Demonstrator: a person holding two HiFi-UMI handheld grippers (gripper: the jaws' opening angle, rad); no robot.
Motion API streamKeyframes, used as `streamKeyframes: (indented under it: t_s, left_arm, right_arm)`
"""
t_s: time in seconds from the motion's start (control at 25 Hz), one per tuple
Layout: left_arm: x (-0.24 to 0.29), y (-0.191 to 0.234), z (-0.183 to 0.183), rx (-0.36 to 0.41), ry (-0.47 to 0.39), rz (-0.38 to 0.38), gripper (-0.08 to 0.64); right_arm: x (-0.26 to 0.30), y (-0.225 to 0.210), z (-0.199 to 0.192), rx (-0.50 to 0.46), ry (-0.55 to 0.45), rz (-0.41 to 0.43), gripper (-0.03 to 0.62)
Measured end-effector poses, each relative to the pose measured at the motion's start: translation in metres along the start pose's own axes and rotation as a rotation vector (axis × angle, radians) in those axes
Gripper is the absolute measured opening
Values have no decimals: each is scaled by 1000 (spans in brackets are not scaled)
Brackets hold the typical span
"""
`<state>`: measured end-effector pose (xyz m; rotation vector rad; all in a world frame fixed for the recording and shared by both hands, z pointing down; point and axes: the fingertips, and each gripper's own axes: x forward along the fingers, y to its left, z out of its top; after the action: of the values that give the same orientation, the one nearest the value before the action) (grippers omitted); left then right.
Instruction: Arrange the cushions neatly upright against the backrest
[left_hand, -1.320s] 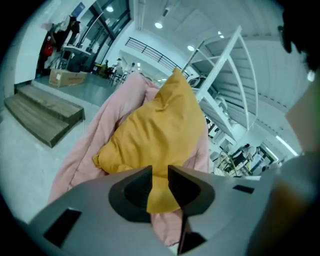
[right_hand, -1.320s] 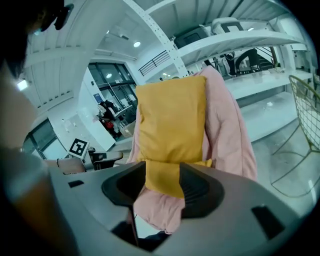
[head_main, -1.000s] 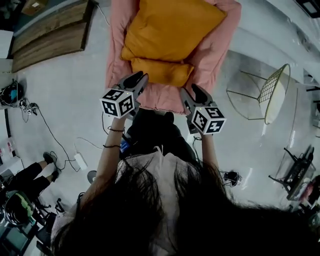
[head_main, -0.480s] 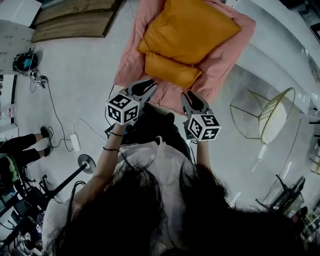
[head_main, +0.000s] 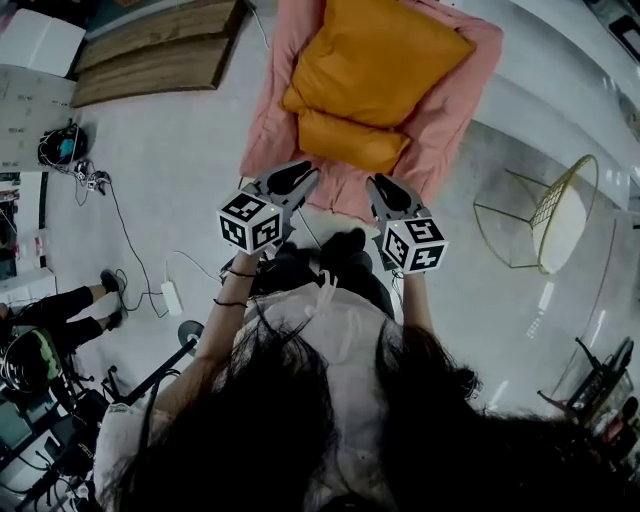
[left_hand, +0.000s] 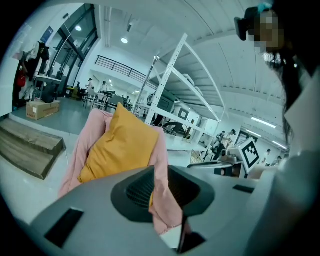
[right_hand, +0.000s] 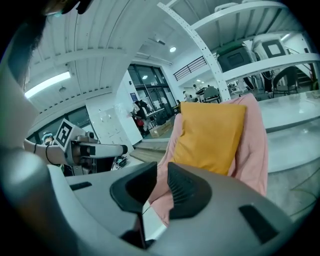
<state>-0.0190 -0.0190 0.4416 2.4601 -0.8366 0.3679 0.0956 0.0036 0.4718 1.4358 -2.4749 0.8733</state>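
- My right tool (right_hand: 162, 186), nearest to me, has just been closing. A second ago its jaws stood wide; now they are down to a narrow gap with pink fabric pinched between them.
- My left tool (left_hand: 161, 192) has kept the same narrow gap and is clamped on a fold of that same fabric.
- Both tools grip the front edge of the pink seat (head_main: 268, 130), left tool toward its left corner and right tool toward its right. With both sides held, I judge I am about to pull or straighten the seat, not handle a cushion yet.
- Just past that edge, the small orange cushion (head_main: 350, 140) lies flat across the seat where it was. It is untouched and still has to be stood up.
- Farthest off, the large orange cushion (head_main: 385, 55) leans upright against the backrest (right_hand: 254, 145), touching the small one, and looks placed.
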Motion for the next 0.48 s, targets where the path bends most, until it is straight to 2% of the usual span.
streamKeyframes:
  t_s: [0.12,0.28,0.48]
  left_arm:
    - [-10,3,0,16,6,-32,87]
    - [-25,7,-2,74,27,-90,87]
    - [-67,11,-13,147,44,-161,87]
  right_arm:
    - [-1,10,0,-2,-17,-33,75]
    - [-4,28,-2,11,-50,-102,75]
    - [-4,77,-14,40,-79,-160,75]
